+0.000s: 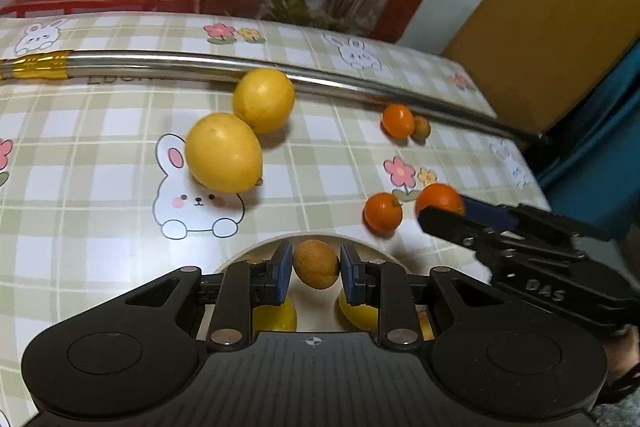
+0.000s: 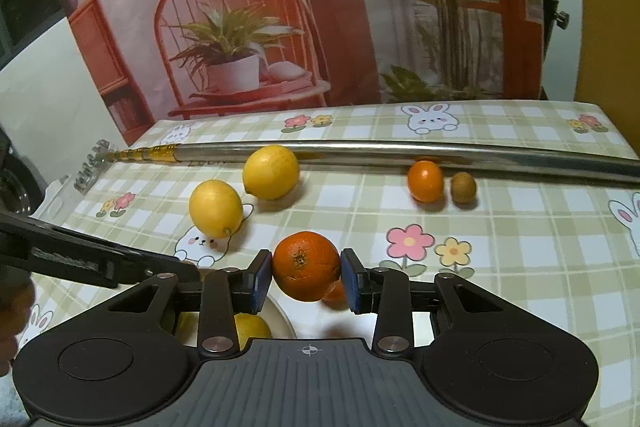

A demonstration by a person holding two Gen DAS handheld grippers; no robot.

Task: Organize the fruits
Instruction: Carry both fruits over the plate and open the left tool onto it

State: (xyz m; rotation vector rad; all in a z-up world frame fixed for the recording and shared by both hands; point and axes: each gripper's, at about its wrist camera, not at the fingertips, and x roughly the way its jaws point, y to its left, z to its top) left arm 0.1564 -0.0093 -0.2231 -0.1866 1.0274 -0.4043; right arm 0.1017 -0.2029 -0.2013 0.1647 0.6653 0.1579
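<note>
Left claw [image 1: 316,269] clenched on a brown fruit [image 1: 316,264], held between its blue pads [image 1: 285,273] above a white plate [image 1: 256,250]; two yellow fruits lie in the plate beneath the claw, largely hidden by it. Right claw [image 2: 306,277] clenched on an orange [image 2: 306,265], held just beside the plate's rim [image 2: 280,311], on the side away from the left claw; a second orange fruit [image 2: 336,294] shows partly behind the held one.

Landmark: the steel rod [image 1: 240,67] lying across the counter [image 1: 100,187], which is covered in a checked cloth with rabbits and flowers. One lemon [image 1: 263,100] touches the rod; a second lemon [image 1: 223,151] touches the first on the side away from the rod. Farther along the rod, a small orange [image 1: 397,121] and a small brown fruit [image 1: 421,127] sit side by side just beside it. Another orange [image 1: 383,211] rests well apart from the rod, near the right claw's tip. One end of the rod is wrapped in gold tape [image 1: 36,65].
</note>
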